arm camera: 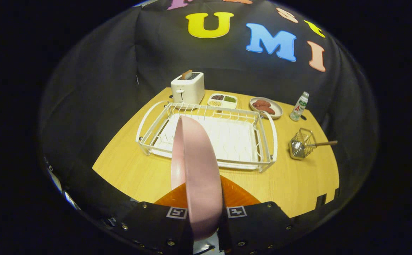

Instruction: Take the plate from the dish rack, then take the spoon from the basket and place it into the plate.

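A pink plate (195,166) stands on edge between my fingers, and my gripper (206,212) is shut on its rim, holding it above the near side of the table. Beyond the plate lies the white wire dish rack (227,141), with nothing in its slots. To the right of the rack a small wire basket (301,144) lies on its side, with a spoon (319,143) in it; the spoon's wooden handle sticks out to the right.
Behind the rack stand a white toaster (187,88), a small divided tray of grains (222,100), a plate of sausages (266,107) and a small bottle (299,106). The wooden table (138,173) has bare room in front of the rack.
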### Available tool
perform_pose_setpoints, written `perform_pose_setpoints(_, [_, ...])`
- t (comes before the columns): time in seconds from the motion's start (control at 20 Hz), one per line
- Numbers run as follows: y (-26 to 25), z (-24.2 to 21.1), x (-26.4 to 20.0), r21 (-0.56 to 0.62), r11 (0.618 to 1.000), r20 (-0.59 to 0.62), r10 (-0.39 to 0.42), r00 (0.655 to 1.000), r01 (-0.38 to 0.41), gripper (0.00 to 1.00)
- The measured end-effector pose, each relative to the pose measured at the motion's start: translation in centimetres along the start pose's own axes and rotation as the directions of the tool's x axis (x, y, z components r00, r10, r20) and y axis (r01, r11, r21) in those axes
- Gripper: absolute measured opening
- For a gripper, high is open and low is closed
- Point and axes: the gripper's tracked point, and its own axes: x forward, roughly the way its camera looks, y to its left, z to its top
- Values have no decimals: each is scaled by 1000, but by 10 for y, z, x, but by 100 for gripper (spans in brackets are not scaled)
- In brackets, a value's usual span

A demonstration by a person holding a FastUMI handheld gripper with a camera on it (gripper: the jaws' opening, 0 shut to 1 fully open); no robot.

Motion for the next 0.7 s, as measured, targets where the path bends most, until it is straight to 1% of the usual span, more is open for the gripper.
perform_pose_setpoints(0.15, [-7,-36,11,84,995,-42,50,998,-46,26])
perform_pose_setpoints(0.3, [-11,-65,30,182,980,-89,104,991,-87,26])
perform_pose_setpoints(0.4, [-14,-80,42,219,970,-121,136,983,-107,26])
perform_pose_setpoints(0.45, [-12,-79,46,263,955,-108,172,979,-139,26])
perform_pose_setpoints(0.55, [-12,-80,55,352,921,-98,212,972,-166,26])
perform_pose_setpoints(0.7, [-9,-85,74,507,834,-85,299,950,-217,26])
